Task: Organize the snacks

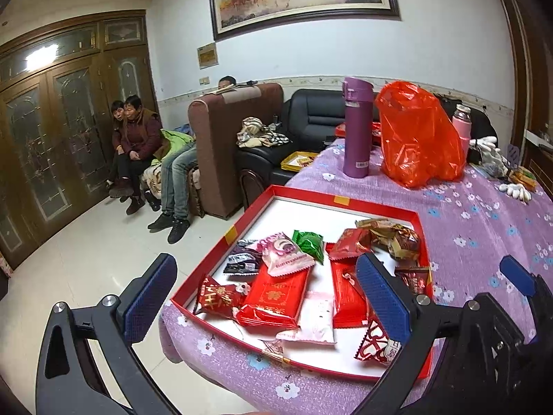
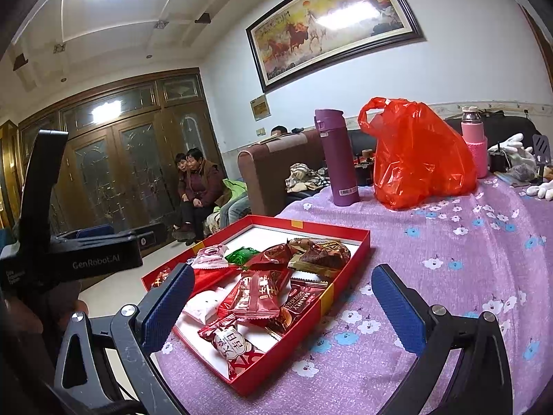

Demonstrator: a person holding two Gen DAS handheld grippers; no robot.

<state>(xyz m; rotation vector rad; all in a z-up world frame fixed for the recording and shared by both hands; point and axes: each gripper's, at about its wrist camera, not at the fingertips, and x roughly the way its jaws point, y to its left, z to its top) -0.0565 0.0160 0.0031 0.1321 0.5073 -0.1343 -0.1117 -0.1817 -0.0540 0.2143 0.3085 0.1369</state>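
Both hand-held grippers hovered empty over the near end of the table. Seen from its own camera, the left gripper [image 1: 266,297] had its blue-padded fingers [image 1: 150,297] spread wide, one out past the table edge above the floor, the other above the red tray [image 1: 376,207]. The right gripper [image 2: 283,307] was likewise spread, its left finger over the tray's near corner and its right finger over the bare purple floral tablecloth [image 2: 466,294] just beside the tray.

The tray, shallow with a white floor, sat at the near left corner of the table and held the snacks in a loose pile: a green packet [image 1: 309,243] toward the middle, a pink-and-white packet [image 1: 285,254] lying partly on a flat red packet [image 1: 276,297], a dark packet [image 1: 242,259] at the left, and brown-and-gold wrappers [image 1: 394,237] bunched at the far right corner.

Farther back on the cloth stood a purple flask [image 1: 357,128], with a red plastic bag [image 1: 420,135] just beside it and a pink bottle [image 1: 461,124] behind the bag. People [image 1: 136,138] sat by the wooden doors across the room.
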